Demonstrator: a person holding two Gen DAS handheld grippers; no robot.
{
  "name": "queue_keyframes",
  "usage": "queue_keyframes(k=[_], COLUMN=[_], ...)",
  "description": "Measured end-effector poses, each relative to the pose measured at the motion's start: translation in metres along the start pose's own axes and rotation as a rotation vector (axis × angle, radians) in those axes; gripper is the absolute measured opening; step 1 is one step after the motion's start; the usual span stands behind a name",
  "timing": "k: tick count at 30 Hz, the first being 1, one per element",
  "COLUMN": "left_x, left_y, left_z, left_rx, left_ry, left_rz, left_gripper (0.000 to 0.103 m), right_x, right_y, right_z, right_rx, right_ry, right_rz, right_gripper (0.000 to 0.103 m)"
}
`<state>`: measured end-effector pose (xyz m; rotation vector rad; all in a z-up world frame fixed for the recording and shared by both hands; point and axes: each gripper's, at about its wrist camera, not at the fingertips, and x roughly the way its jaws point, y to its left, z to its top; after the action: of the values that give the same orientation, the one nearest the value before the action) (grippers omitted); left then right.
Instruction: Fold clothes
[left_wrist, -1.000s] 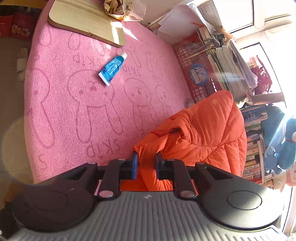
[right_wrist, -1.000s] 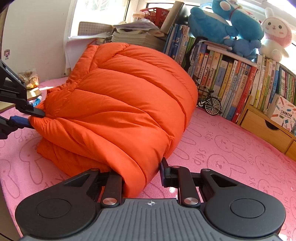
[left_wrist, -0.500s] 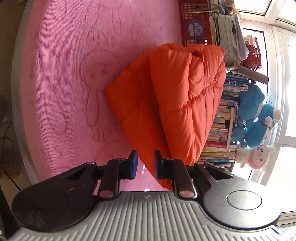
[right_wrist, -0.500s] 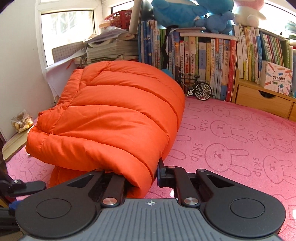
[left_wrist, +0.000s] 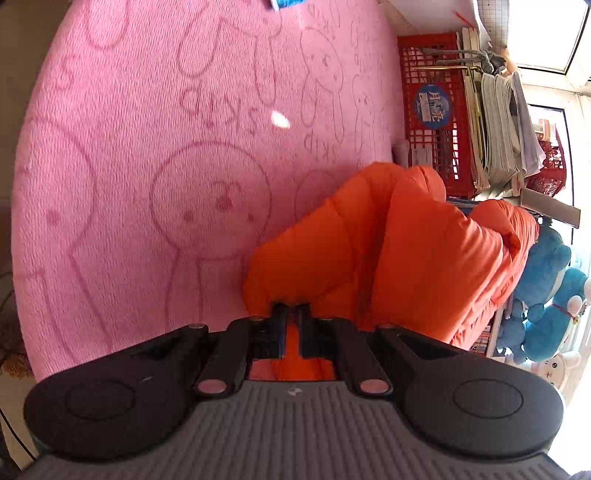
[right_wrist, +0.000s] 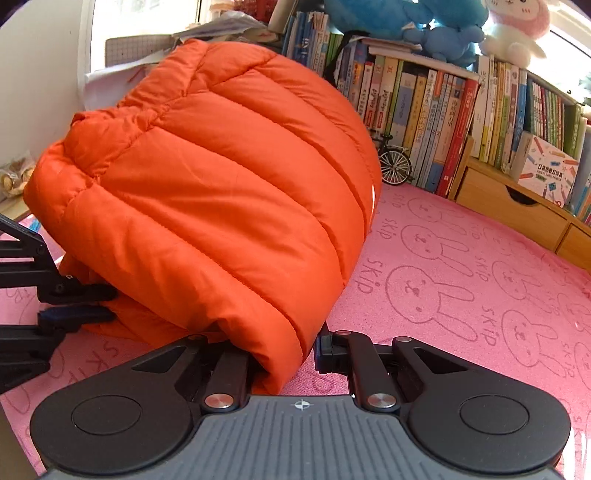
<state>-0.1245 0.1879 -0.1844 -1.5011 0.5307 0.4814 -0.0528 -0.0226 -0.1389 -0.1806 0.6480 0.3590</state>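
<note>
This is a lived-in room of a home, likely a bedroom or study. A pink rabbit-print cover (right_wrist: 461, 280) spreads across the surface, a row of books (right_wrist: 443, 110) fills a wooden shelf with drawers (right_wrist: 509, 218), plush toys (right_wrist: 513, 29) sit on top, and a red crate (left_wrist: 432, 110) holds stacked papers (left_wrist: 502, 122) by a sunny window.

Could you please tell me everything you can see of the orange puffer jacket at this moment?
The orange puffer jacket is a bright, smooth, slightly shiny quilted garment, stitched into fat padded bands. It lies folded over itself in a puffy mound on the pink rabbit-print mat, in front of the bookshelf. The left gripper is shut on a bunched fold at one lower corner, and the right gripper holds the thick near edge between its wide-set fingers. No zip or collar is clearly visible.
</note>
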Motion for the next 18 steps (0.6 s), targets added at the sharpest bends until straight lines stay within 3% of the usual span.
queue_keyframes(k=[3, 5, 6, 7, 8, 9, 11, 13, 14, 15, 17, 18], left_x=[-0.026, -0.043, -0.051, -0.057, -0.063, -0.065, -0.066, -0.06, -0.056, -0.049, -0.026, -0.011], left_y=[0.0, -0.008, -0.021, -0.038, -0.054, -0.07, -0.105, -0.14, -0.157, -0.173, -0.193, -0.195], left_z=[0.032, 0.048, 0.049, 0.043, 0.036, 0.028, 0.007, -0.022, -0.037, -0.05, -0.071, -0.078], left_rx=[0.092, 0.152, 0.236, 0.317, 0.396, 0.444, 0.544, 0.719, 0.809, 0.899, 1.063, 1.123], left_ry=[-0.187, -0.202, -0.197, -0.174, -0.148, -0.111, -0.048, -0.062, -0.071, -0.119, -0.235, -0.285], left_rz=[0.113, 0.08, 0.071, 0.053, 0.033, -0.013, -0.11, -0.164, -0.19, -0.185, -0.114, -0.029], left_gripper=[0.0, 0.0, 0.001, 0.002, 0.01, 0.02, 0.027, 0.032, 0.04, 0.049, 0.051, 0.051], right_x=[0.001, 0.002, 0.002, 0.003, 0.003, 0.003, 0.003, 0.002, 0.002, 0.002, 0.002, 0.002], right_y=[0.002, 0.003, 0.004, 0.005, 0.006, 0.006, 0.008, 0.009, 0.01, 0.011, 0.012, 0.011], right_z=[-0.008, -0.013, -0.015, -0.018, -0.02, -0.022, -0.023, -0.024, -0.025, -0.026, -0.027, -0.027], right_rx=[-0.065, -0.109, -0.13, -0.152, -0.174, -0.188, -0.207, -0.225, -0.235, -0.246, -0.264, -0.269], right_ry=[-0.003, -0.005, -0.006, -0.007, -0.008, -0.008, -0.007, -0.005, -0.005, -0.005, -0.004, -0.003], right_rz=[-0.033, -0.055, -0.067, -0.078, -0.089, -0.093, -0.092, -0.092, -0.093, -0.095, -0.097, -0.096], right_gripper=[0.015, 0.015, 0.015, 0.015, 0.015, 0.015, 0.015, 0.015, 0.015, 0.015, 0.015, 0.015])
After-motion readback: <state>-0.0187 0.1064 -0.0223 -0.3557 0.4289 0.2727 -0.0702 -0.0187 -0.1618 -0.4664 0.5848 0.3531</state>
